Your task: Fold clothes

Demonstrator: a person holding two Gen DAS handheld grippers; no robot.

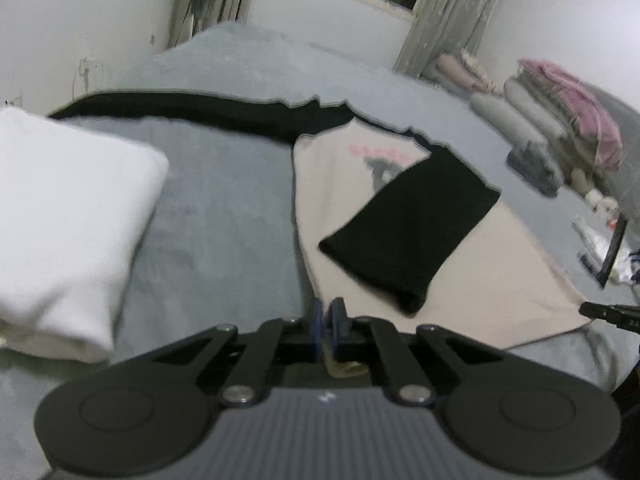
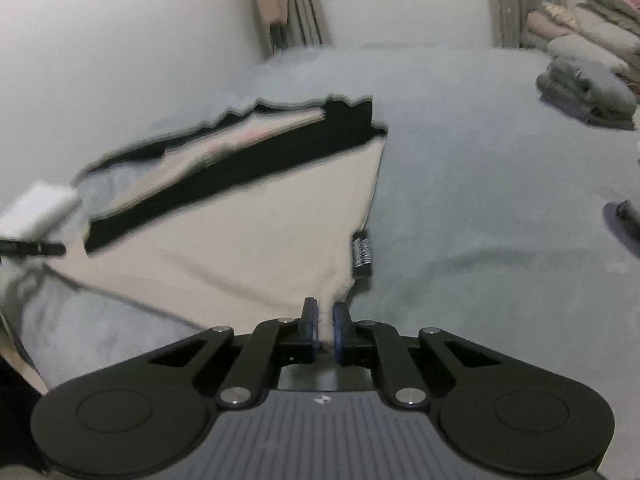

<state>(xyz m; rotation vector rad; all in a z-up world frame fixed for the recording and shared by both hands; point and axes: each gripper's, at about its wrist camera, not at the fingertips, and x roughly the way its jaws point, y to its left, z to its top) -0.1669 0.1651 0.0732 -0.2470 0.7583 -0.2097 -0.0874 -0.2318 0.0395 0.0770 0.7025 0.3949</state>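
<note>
Shirt on bed, both hem corners pinched.
Your left gripper and right gripper have fingers clamped on its hem, placed to fold it upward.

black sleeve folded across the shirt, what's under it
The black sleeve lies on the beige shirt front, covering part of its pink and grey print. The rest of the print beneath is hidden.

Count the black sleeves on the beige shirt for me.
2. One black sleeve is folded across the beige shirt; the other sleeve stretches out over the grey bedspread behind the white folded cloth. None seems hidden.
</note>
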